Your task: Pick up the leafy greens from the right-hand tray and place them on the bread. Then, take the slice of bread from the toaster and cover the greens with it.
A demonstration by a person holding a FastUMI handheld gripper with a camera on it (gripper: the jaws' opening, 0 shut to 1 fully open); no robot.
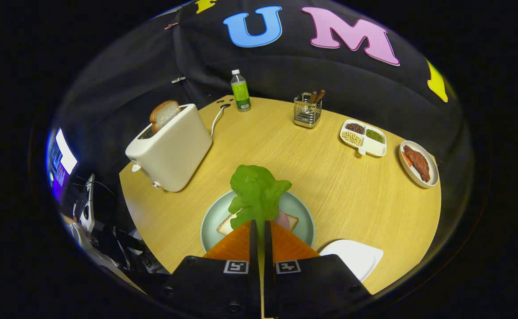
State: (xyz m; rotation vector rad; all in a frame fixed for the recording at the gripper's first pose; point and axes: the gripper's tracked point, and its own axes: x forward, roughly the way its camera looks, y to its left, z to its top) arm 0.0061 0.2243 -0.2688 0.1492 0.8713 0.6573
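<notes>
- Nearest: the gripper (pixel 259 226), with two orange fingers (pixel 234 246) drawn almost together and only a thin slit between them. They are clamped on the lower edge of the leafy greens (pixel 257 195).
- The greens stick out ahead of the fingertips as a crumpled bright green leaf, held above a pale green plate (pixel 212 217).
- On that plate lies a slice of bread (pixel 225 227), with something pink (pixel 282 219), perhaps a slice of meat, on top of it. The leaf hides most of both.
- Just right of the fingers sits a white tray (pixel 356 257), now bare; it looks like the place the greens came from.
- Farther off to the left stands a cream toaster (pixel 170 148) with the second slice of bread (pixel 163 114) poking up out of its slot.
- At the far edge of the round wooden table (pixel 329 186): a green bottle (pixel 240 91), a wire utensil holder (pixel 307 110), a divided dish of beans (pixel 364 137), and a small plate of red food (pixel 418 164).
- Risk, as a judgement: the leaf is held only by its edge, so it may cling to a finger on release.
- It may also land off the bread, since it hides the target.
</notes>
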